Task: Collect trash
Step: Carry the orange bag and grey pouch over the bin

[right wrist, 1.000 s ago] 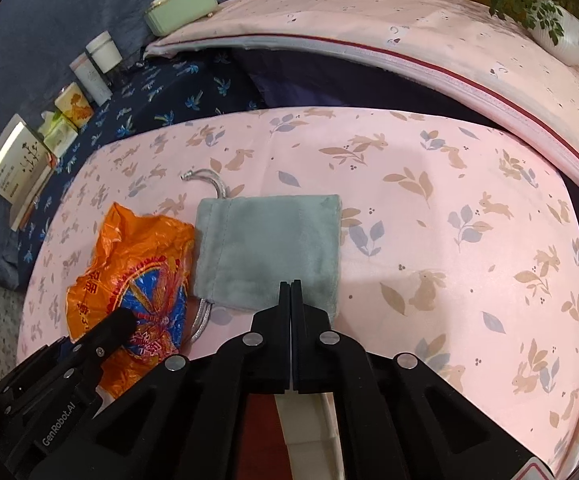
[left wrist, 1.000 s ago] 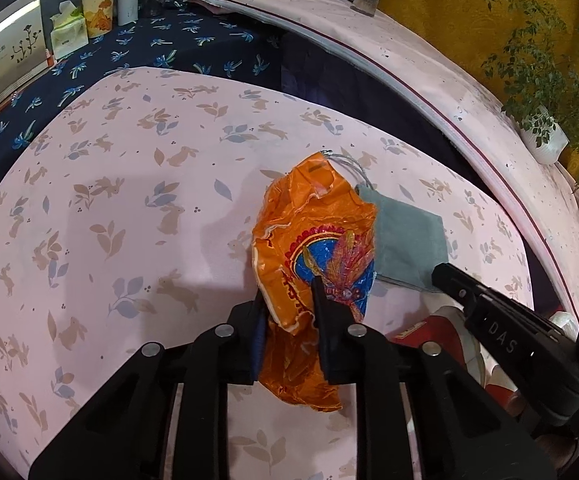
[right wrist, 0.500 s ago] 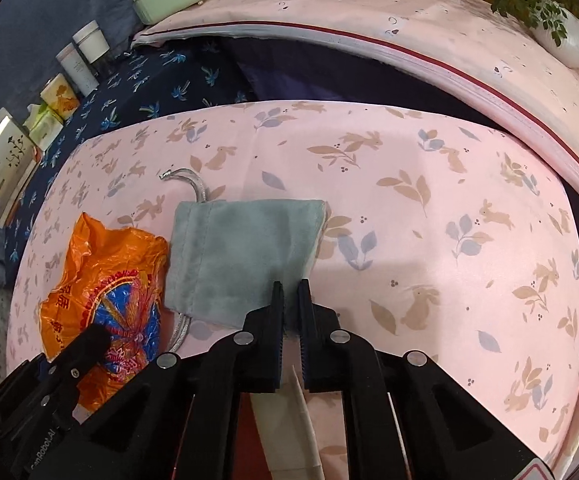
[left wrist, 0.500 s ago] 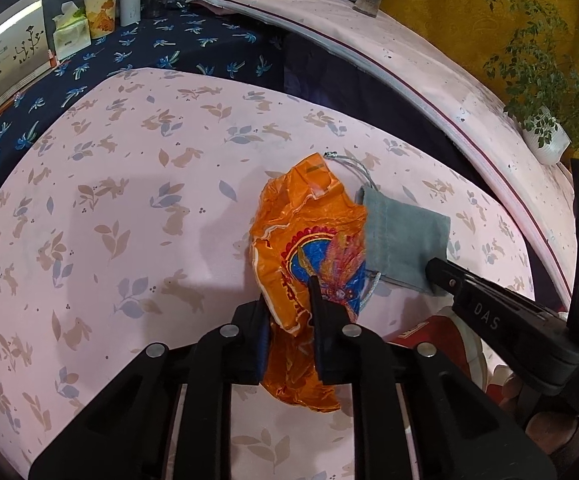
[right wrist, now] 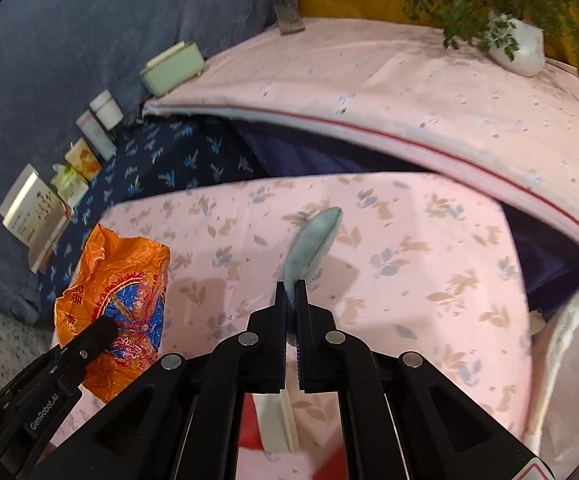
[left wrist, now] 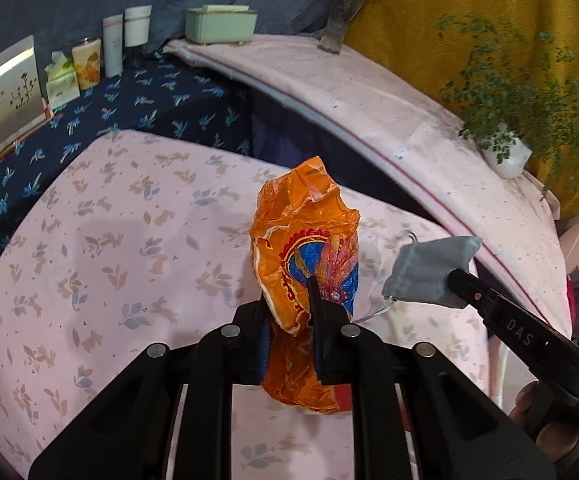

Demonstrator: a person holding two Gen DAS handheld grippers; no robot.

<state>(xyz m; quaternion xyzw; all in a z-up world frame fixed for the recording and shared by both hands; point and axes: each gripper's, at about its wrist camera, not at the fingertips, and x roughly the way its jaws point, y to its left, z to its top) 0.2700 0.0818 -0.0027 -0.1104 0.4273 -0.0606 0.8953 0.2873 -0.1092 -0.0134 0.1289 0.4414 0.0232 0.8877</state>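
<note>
Pinching the orange wrapper (left wrist: 305,256), the left tongs (left wrist: 289,312) hold it clear of the pink bench (left wrist: 101,240). At three o'clock, the right tongs (right wrist: 290,294) are clenched on the grey pouch (right wrist: 313,240), also lifted. Judging by this, both pieces are collected; disposal remains, and no bin is visible.

We see a crinkled orange plastic wrapper (left wrist: 305,248), glossy film with printed red-blue graphics, creased all over. The grey-blue cloth drawstring pouch (left wrist: 429,272) looks soft, matt, slightly napped. The pink rabbit-print tablecloth (left wrist: 109,240) is matt woven fabric, lightly wrinkled. Both the left gripper (left wrist: 289,316) and the right gripper (right wrist: 290,300) are matt black moulded plastic with shiny metal rivets. Far left, the white paper carton (left wrist: 9,84) has a smooth semi-gloss face.
</note>
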